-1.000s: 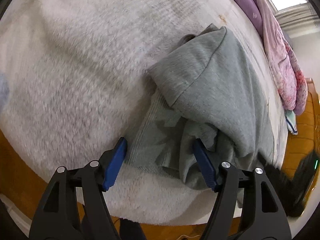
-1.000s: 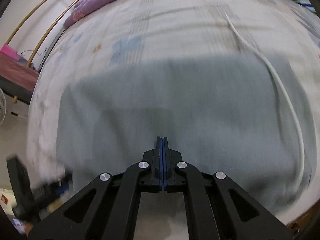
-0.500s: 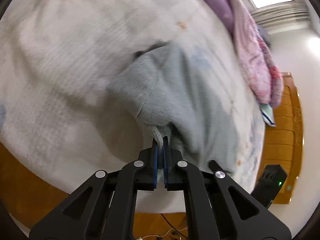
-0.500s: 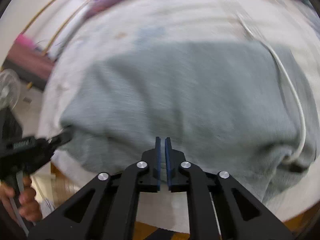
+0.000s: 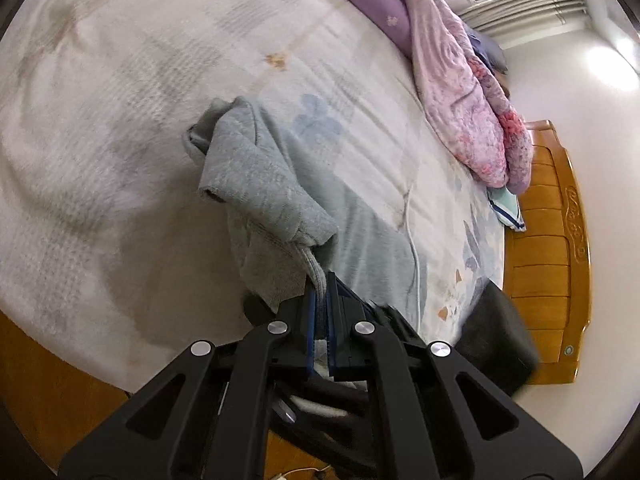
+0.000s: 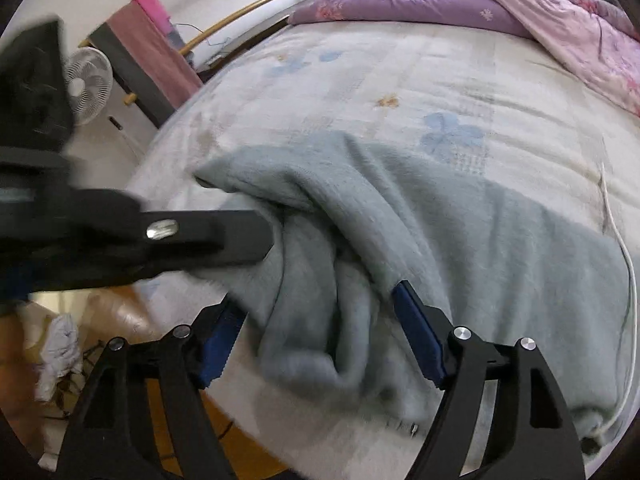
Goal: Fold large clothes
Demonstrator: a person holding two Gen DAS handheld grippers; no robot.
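A grey knit garment [image 5: 264, 196] lies bunched on the bed near its front edge. My left gripper [image 5: 320, 300] is shut on the garment's ribbed hem and lifts that edge. In the right wrist view the garment [image 6: 460, 240] spreads across the bed, with a bunched fold hanging between the blue pads. My right gripper [image 6: 320, 324] is open around that fold. The left gripper [image 6: 208, 236] shows there from the left, touching the cloth.
The bed [image 5: 120, 120] has a pale floral cover. A purple and pink quilt [image 5: 452, 68] is heaped at the far side. A white cable [image 6: 628, 272] lies along the garment's right edge. A wooden headboard [image 5: 548, 248], a fan [image 6: 88, 84] and floor clutter surround the bed.
My left gripper closed on the garment's hem and lifted it. My right gripper opened from shut and now straddles a bunched fold near the bed's edge.
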